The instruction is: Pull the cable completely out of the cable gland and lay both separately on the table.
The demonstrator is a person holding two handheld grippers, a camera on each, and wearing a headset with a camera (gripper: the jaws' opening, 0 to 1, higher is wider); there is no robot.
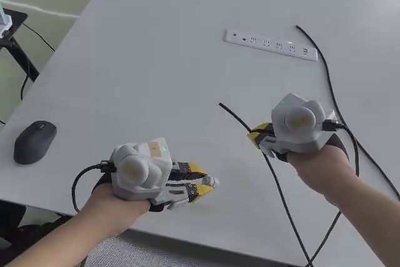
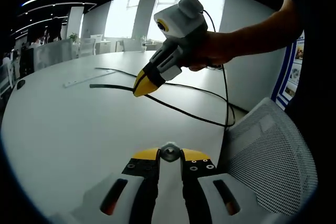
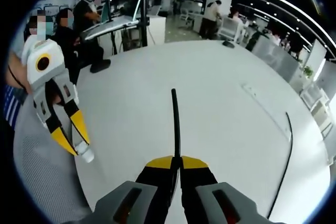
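Cable gland (image 1: 213, 182) is clenched between the tips of the left claw (image 1: 202, 183), lower centre of the head view. At centre right, well apart, the right claw (image 1: 255, 137) is shut on the black cable (image 1: 232, 114). The cable's free end points to the upper left over the white bench (image 1: 156, 60), and a power strip (image 1: 270, 44) lies beyond.

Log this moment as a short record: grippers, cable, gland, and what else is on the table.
left gripper: shut on cable gland
right gripper: shut on cable
separation: cable end free of cable gland
table: power strip, mouse
task state: pulled apart, neither laid down yet
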